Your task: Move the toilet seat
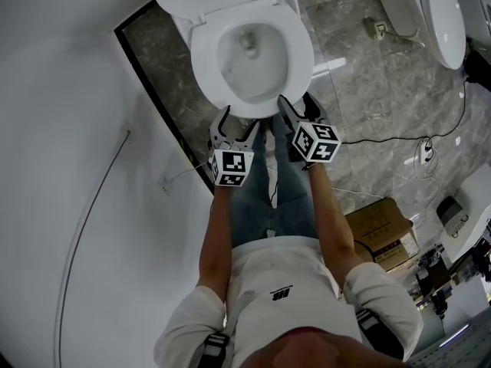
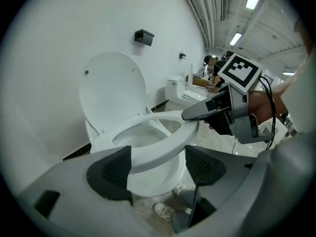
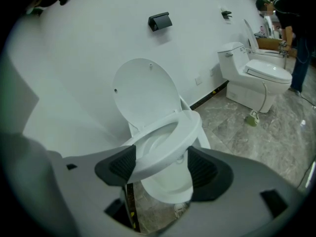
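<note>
The toilet bowl (image 3: 170, 186) fills the frame centre, its lid (image 3: 145, 90) upright against the wall. The toilet seat (image 3: 190, 127) tilts just off the bowl, its front rim clamped by the left hand-held gripper (image 2: 157, 164) and the right hand-held gripper (image 3: 160, 164). The smooth plastic could slip free and slam down, and uneven lifting could twist the hinges.

Bright and evenly lit — gripper views bow, corners black.
</note>
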{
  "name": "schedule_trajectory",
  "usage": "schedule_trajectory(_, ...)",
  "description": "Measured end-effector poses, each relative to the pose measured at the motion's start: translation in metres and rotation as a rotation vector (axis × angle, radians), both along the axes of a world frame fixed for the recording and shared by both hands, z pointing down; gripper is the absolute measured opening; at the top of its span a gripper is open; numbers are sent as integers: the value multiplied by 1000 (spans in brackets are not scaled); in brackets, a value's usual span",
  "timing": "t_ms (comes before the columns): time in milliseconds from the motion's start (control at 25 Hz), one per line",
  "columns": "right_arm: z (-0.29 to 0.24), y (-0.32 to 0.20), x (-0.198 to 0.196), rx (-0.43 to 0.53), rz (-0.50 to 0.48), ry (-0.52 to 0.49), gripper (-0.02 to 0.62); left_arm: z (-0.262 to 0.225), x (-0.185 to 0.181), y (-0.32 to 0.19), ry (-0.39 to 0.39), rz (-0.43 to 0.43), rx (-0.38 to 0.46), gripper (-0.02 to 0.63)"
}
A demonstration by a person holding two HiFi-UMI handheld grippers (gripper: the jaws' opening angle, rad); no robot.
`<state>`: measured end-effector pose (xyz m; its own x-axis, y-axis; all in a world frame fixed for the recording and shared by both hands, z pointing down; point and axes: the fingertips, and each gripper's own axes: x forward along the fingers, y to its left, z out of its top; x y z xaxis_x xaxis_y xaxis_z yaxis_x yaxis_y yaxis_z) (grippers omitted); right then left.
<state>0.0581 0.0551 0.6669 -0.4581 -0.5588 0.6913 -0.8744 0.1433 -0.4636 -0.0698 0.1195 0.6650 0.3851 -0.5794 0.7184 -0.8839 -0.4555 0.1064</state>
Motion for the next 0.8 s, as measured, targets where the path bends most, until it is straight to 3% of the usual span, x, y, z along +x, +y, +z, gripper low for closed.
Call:
schedule_trajectory(600, -22, -10, 1, 48, 37, -70, 325, -20, -2, -12, 7, -37, 40, 357)
schedule_trajectory(800, -35, -10, 2, 106, -41, -24, 324, -27, -2, -15, -3, -35, 47, 357)
